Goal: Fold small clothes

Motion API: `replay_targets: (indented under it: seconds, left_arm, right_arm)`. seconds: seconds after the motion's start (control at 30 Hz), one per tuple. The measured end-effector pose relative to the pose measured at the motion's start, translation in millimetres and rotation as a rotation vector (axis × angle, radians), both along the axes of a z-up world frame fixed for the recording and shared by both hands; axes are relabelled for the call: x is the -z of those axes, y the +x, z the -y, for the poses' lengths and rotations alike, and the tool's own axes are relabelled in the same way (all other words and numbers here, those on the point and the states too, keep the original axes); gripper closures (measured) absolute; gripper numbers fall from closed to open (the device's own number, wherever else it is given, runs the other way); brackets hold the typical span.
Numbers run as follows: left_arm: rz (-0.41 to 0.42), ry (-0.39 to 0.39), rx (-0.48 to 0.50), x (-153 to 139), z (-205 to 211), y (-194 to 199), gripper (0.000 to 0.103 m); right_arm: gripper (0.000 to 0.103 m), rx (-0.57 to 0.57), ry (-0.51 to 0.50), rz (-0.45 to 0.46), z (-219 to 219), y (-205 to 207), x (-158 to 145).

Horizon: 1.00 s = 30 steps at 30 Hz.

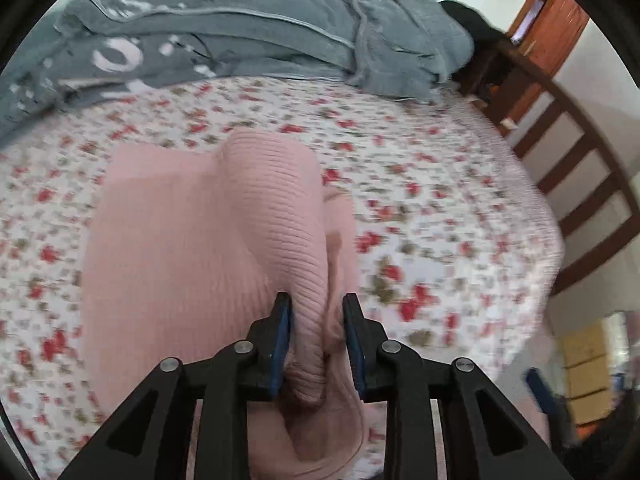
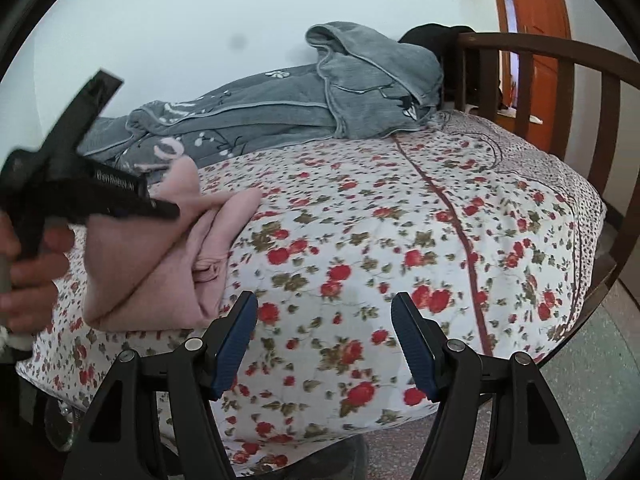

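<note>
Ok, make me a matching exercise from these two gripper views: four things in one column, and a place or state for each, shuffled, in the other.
Things:
1. left gripper
2. right gripper
3. pink garment
4. grey blanket

Places or states:
A. bunched up at the back of the bed by the wall
B. open, with nothing between its fingers
C. lying on the floral bedspread, one fold lifted
D. pinching a ribbed fold of cloth

Pairs: 1-D, 2-B, 3-C, 4-A
</note>
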<state>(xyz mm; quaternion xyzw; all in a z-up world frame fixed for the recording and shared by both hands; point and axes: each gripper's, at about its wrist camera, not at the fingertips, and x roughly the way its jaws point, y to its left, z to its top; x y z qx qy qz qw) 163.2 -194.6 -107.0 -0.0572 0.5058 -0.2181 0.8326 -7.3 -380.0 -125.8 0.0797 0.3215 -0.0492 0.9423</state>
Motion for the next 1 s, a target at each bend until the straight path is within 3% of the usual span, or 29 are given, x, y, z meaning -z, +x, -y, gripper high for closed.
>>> replay_targets:
  seconds: [0.1, 0.17, 0.2, 0.3, 0.47, 0.63, 0.73, 0.8, 0.83, 0.87, 0.93, 1.0]
  left_arm:
    - [-0.026, -0.126, 0.026, -14.1, -16.0, 2.1, 0.073]
    - [0.006, -0.155, 0.009, -26.4, -27.1, 1.6, 0.051]
    - [0.036, -0.148, -0.013, -32.8, -34.3, 0.5, 0.047]
    - [0.099, -0.102, -0.068, -46.1, -61.4, -1.1, 0.046]
    - [0.1, -0.032, -0.138, -38.3, -104.4, 4.9, 0.046]
    - [0.069, 0.017, -0.168, -20.6, -148.1, 10.4, 0.046]
    - [0.06, 0.003, -0.189, -16.4, -168.1, 15.3, 0.046]
    - [0.05, -0.02, -0.2, -12.4, -178.4, 18.3, 0.046]
    - [0.046, -0.028, -0.203, -10.7, -181.2, 19.6, 0.046]
    - [0.044, -0.035, -0.204, -8.6, -184.2, 20.4, 0.046]
    - [0.038, -0.05, -0.196, -4.3, -186.6, 21.4, 0.046]
    - [0.035, -0.058, -0.173, 0.1, -186.6, 21.1, 0.046]
  right_arm:
    - [0.035, -0.014, 0.023, 0.003, 3.6, 7.3, -4.4]
    - [0.035, -0.034, 0.048, 0.007, 1.2, 16.8, -9.3]
    - [0.035, -0.046, 0.069, 0.011, -0.7, 22.6, -12.9]
    - [0.035, -0.089, 0.153, 0.031, -9.3, 43.2, -24.1]
    - [0.032, -0.167, 0.338, -0.003, -29.2, 91.4, -28.0]
    - [0.032, -0.212, 0.49, -0.074, -48.5, 134.1, -4.2]
    - [0.033, -0.223, 0.544, -0.135, -60.1, 153.4, 14.4]
    - [0.055, -0.249, 0.564, -0.166, -69.5, 164.0, 21.9]
    - [0.072, -0.249, 0.546, -0.172, -73.8, 165.5, 21.5]
    - [0.081, -0.244, 0.507, -0.162, -78.1, 165.6, 18.5]
    - [0.083, -0.288, 0.447, -0.11, -82.5, 160.4, 6.5]
    - [0.084, -0.315, 0.463, -0.044, -72.3, 150.0, -6.3]
